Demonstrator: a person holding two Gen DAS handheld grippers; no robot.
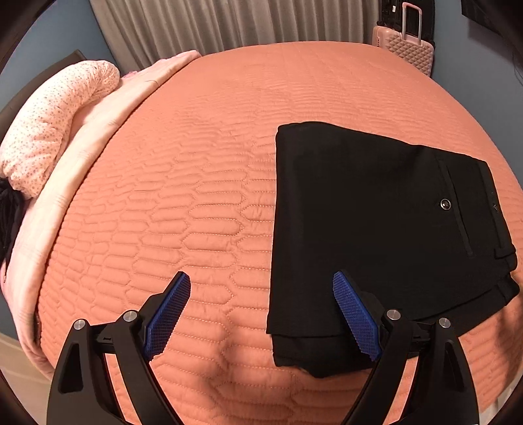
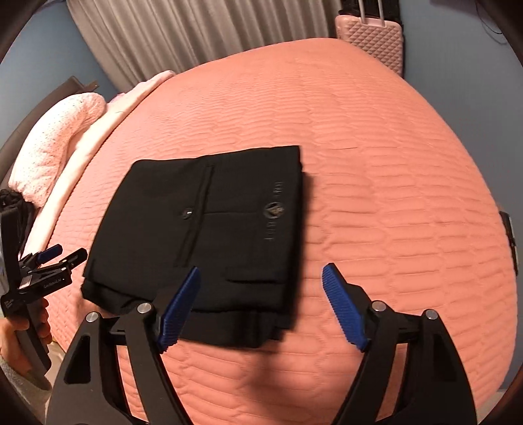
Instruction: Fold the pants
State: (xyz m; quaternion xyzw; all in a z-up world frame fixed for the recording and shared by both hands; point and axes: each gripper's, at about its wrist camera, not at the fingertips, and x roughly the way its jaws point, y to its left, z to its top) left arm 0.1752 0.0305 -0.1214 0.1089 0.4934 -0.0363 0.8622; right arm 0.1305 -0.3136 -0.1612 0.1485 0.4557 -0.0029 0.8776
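The black pants [image 1: 376,222] lie folded into a flat rectangle on the orange quilted bed [image 1: 196,196], back pocket and button facing up. In the right wrist view the pants [image 2: 212,229] lie left of centre on the bed [image 2: 392,196]. My left gripper [image 1: 261,314] is open and empty above the bed, just left of the pants' near left corner. My right gripper [image 2: 261,307] is open and empty, hovering over the pants' near right corner. The left gripper [image 2: 49,258] also shows at the left edge of the right wrist view, held in a hand.
A pink dotted pillow [image 1: 55,124] and a pale pink folded blanket [image 1: 98,130] lie at the bed's left end. A pink suitcase [image 1: 405,49] stands beyond the far right corner. Grey curtains [image 1: 228,23] hang behind the bed.
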